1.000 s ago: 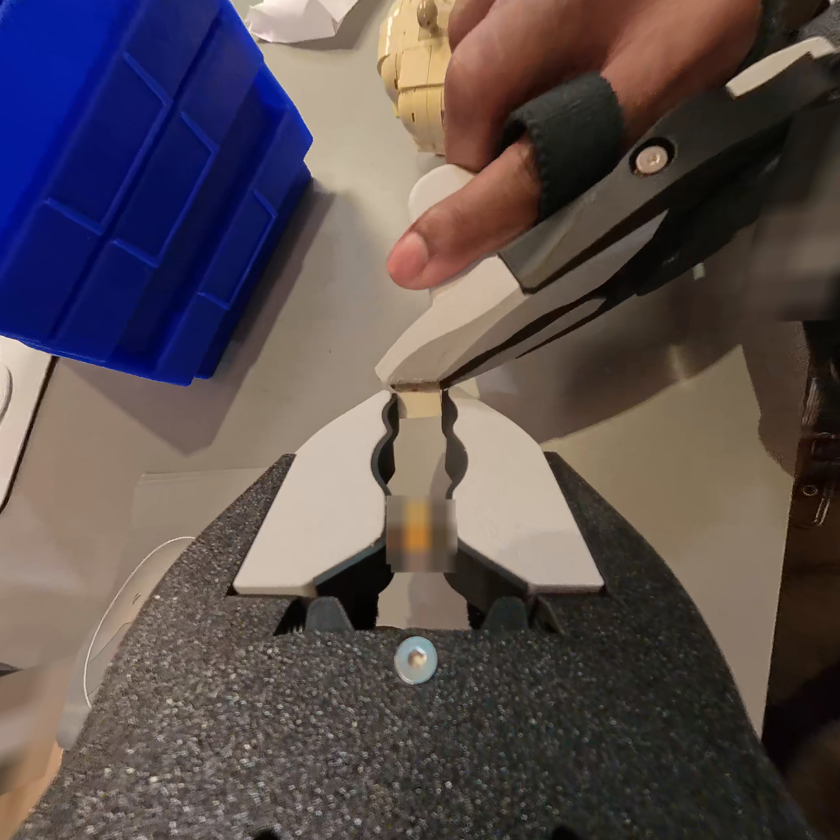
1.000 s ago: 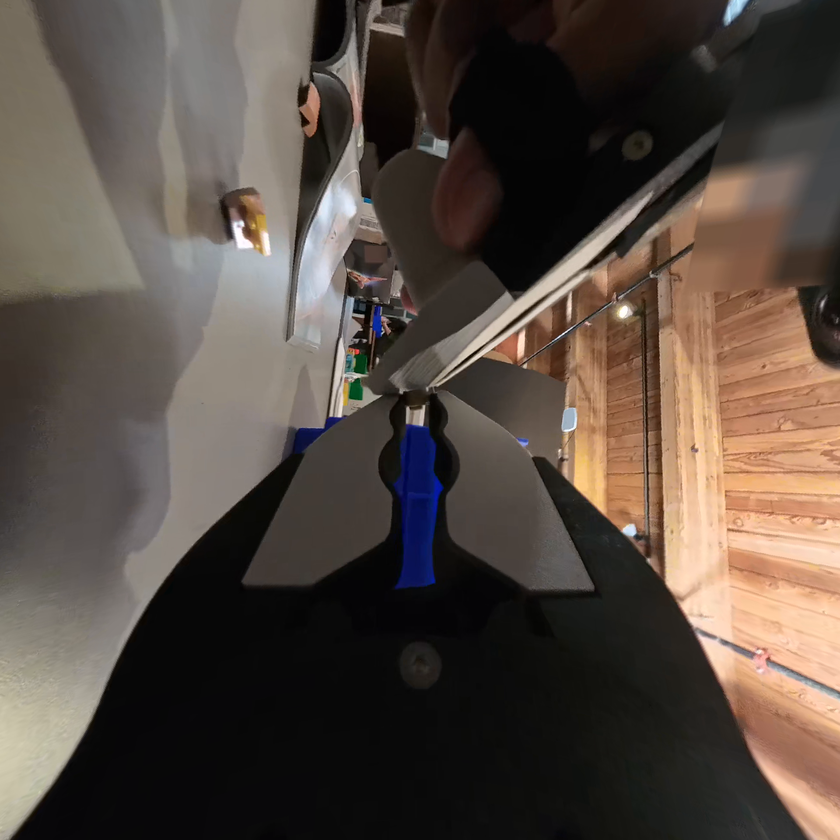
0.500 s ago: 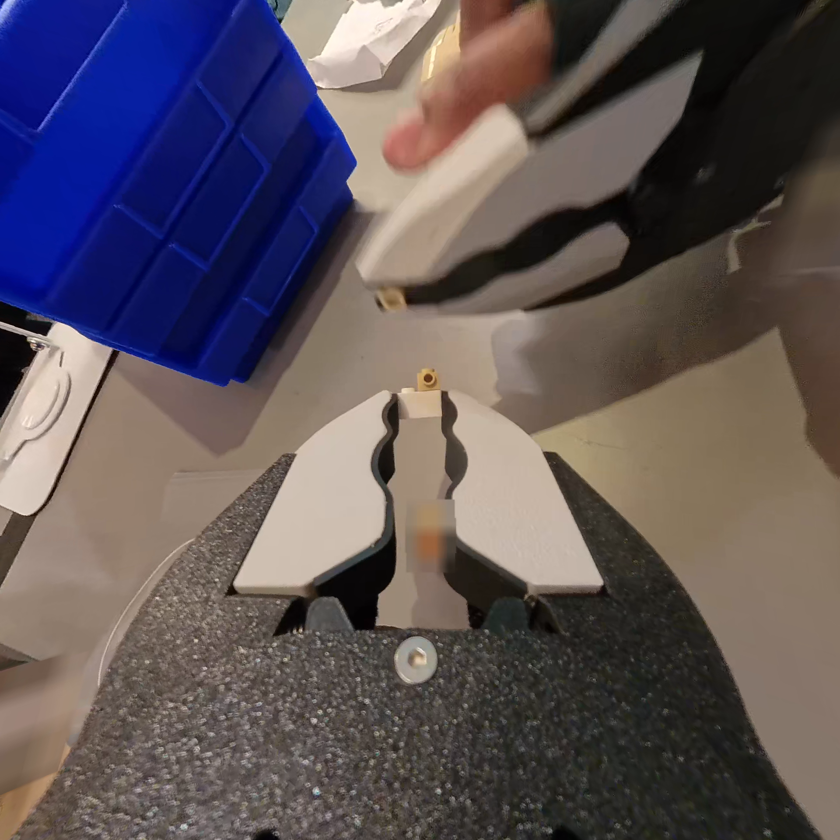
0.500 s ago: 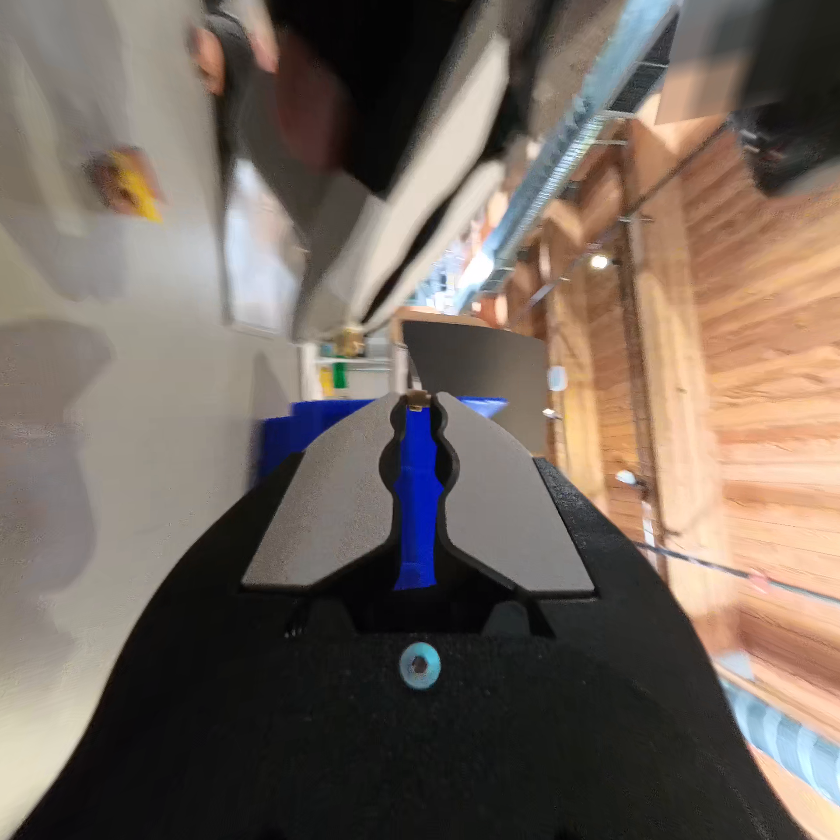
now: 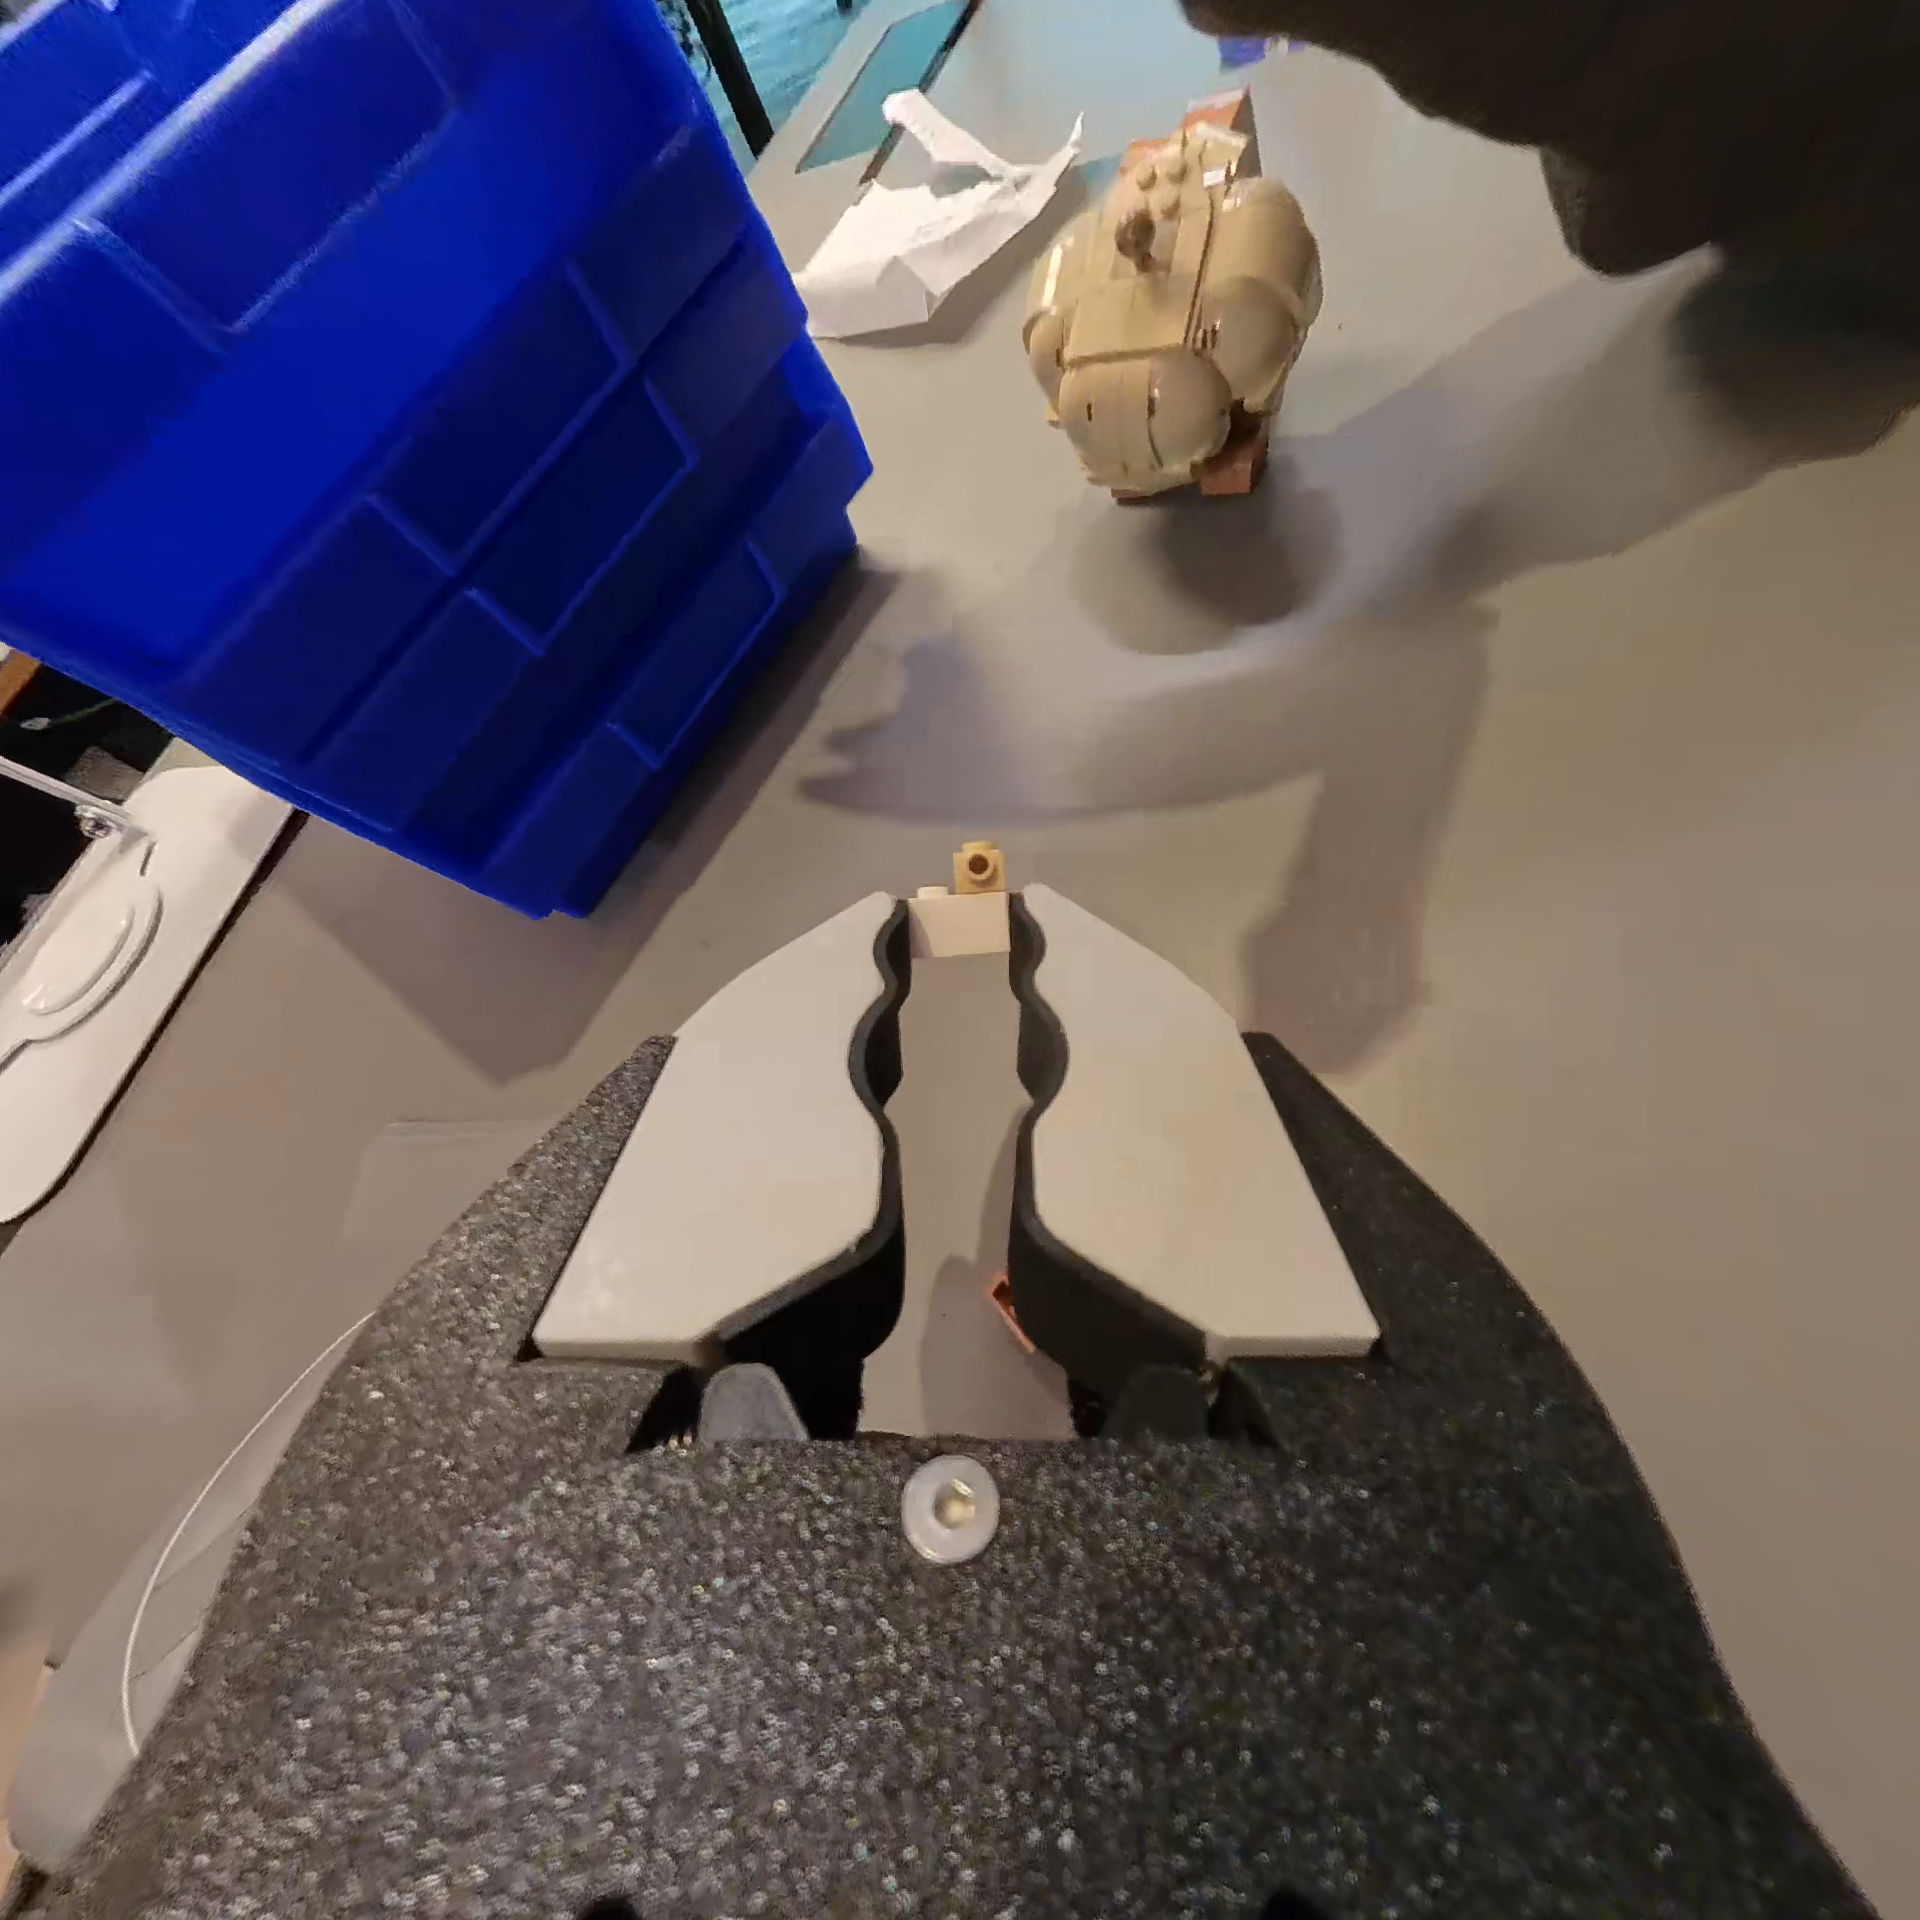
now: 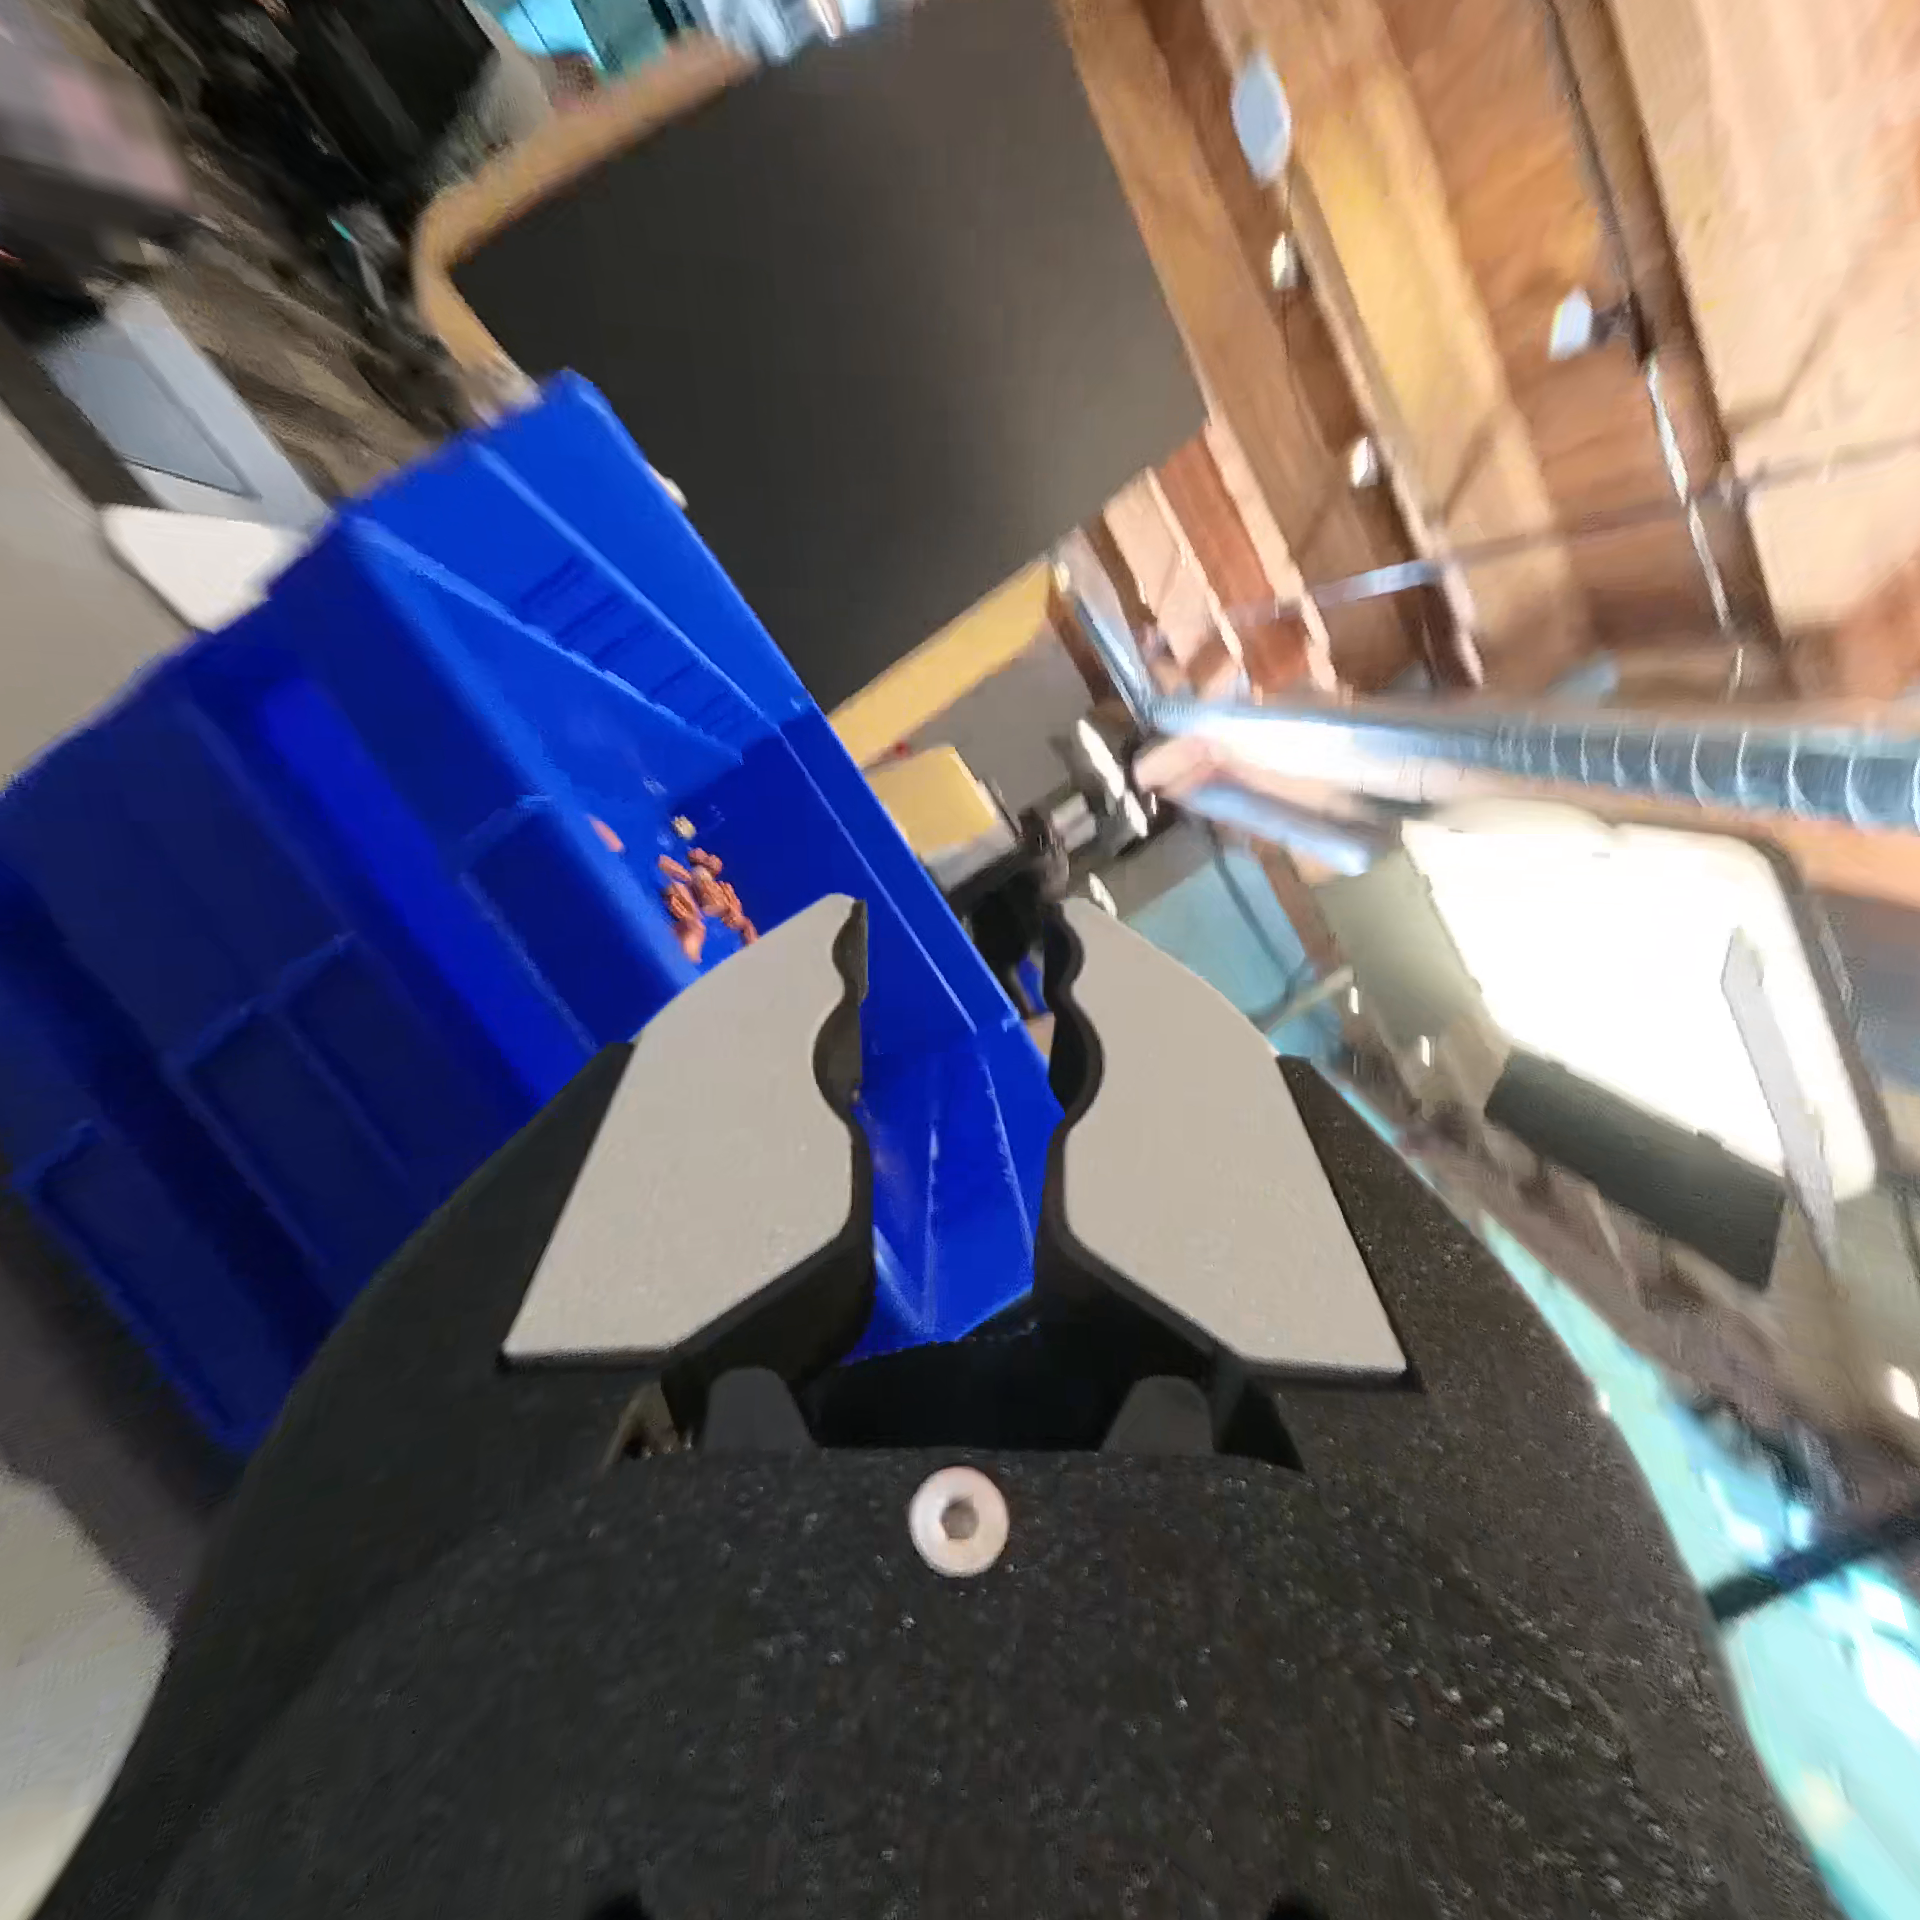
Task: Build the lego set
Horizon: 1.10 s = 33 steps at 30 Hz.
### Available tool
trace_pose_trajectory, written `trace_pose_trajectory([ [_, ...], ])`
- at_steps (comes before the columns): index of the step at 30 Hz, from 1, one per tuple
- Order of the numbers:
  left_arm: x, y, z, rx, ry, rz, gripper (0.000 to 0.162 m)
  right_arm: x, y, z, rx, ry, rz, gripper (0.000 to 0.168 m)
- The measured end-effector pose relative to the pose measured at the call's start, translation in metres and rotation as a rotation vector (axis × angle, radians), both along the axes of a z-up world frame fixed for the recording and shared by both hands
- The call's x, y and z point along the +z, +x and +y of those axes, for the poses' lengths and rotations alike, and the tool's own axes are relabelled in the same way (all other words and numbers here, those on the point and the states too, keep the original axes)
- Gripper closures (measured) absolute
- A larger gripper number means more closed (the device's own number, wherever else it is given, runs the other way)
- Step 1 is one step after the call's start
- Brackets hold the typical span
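Note:
In the left wrist view my left gripper point(image 5: 961, 920) is shut on a small white lego brick point(image 5: 962, 923) with a tiny tan brick point(image 5: 977, 867) stuck on its far end, held above the grey table point(image 5: 1558, 935). A tan rounded lego model point(image 5: 1174, 332) stands on the table farther off, to the right of a blue bin point(image 5: 364, 416). In the right wrist view my right gripper point(image 6: 956, 925) is open and empty, tilted, pointing at the blue bin point(image 6: 364, 831) with several small reddish-brown pieces point(image 6: 707, 894) inside. The view is motion-blurred.
Crumpled white paper point(image 5: 935, 239) lies behind the model. A white flat tray point(image 5: 94, 977) lies at the left table edge. A small brown piece point(image 5: 1006, 1311) lies on the table beneath my left jaws. A dark blurred shape point(image 5: 1662, 156) fills the top right of the left view.
The right gripper has let go at the left gripper's tip, leaving the tan brick on the white one. It has opened and swung away toward the blue bin. The left gripper still holds its brick.

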<state>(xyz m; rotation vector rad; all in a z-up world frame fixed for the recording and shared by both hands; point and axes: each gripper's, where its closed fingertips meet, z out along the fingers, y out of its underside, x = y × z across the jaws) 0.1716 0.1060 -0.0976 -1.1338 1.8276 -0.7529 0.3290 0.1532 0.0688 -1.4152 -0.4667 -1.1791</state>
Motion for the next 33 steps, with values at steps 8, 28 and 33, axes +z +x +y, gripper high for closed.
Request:
trace_pose_trajectory([
  [8, 0.009, -0.003, 0.002, 0.004, -0.081, -0.039, 0.144, -0.123, -0.131, -0.032, 0.460, -0.353, -0.746, 0.148],
  [28, 0.005, -0.002, 0.003, 0.022, -0.057, -0.015, 0.145, -0.146, -0.163, -0.034, 0.558, -0.345, -0.767, 0.168],
  [33, 0.004, -0.002, 0.002, 0.015, -0.052, -0.017, 0.145, -0.143, -0.160, -0.033, 0.537, -0.334, -0.756, 0.168],
])
